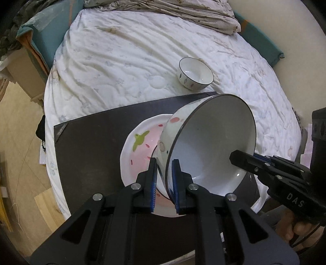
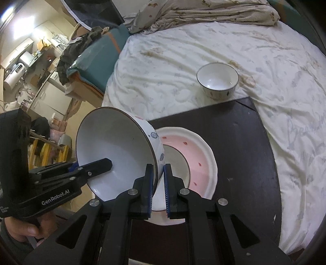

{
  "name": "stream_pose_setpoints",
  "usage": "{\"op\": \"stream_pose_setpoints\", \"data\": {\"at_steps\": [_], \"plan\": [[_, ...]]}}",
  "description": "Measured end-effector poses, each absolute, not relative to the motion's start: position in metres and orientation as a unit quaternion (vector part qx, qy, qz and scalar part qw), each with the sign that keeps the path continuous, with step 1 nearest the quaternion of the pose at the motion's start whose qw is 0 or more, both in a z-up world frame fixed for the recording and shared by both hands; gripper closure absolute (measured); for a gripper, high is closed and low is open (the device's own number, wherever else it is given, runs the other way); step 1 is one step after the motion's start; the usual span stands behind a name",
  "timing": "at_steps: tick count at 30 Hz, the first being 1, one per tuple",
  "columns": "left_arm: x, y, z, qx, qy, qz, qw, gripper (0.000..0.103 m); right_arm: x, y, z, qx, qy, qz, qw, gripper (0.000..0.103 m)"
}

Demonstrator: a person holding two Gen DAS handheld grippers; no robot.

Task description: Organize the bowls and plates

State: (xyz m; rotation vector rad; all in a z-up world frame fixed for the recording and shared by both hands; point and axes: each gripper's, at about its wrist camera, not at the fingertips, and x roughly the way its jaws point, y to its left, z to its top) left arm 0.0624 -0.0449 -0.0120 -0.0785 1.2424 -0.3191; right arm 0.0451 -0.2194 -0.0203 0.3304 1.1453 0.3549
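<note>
A large white bowl (image 1: pixel 212 146) with a dark rim and pink and blue spots is held tilted above a pink and white plate (image 1: pixel 140 146) on a dark board (image 1: pixel 87 146). My left gripper (image 1: pixel 164 163) is shut on the bowl's rim on one side. My right gripper (image 2: pixel 158 168) is shut on the rim of the same bowl (image 2: pixel 114 150) on the opposite side, over the plate (image 2: pixel 201 157). A small white bowl (image 1: pixel 194 73) stands upright on the bed beyond the board; it also shows in the right wrist view (image 2: pixel 217 80).
The dark board (image 2: pixel 240 142) lies on a bed with a white quilt (image 1: pixel 122 61). A crumpled blanket (image 1: pixel 183 12) lies at the far end. The bed's left edge drops to a wooden floor (image 1: pixel 22 142). Cluttered furniture (image 2: pixel 30 61) stands far left.
</note>
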Motion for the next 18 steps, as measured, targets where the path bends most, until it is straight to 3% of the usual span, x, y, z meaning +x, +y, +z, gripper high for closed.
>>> {"op": "stream_pose_setpoints", "data": {"at_steps": [18], "plan": [[0.064,-0.065,-0.049,0.002,0.632,-0.138,0.763,0.092,0.045,-0.233,-0.061,0.178,0.601,0.136,0.767,0.092]]}}
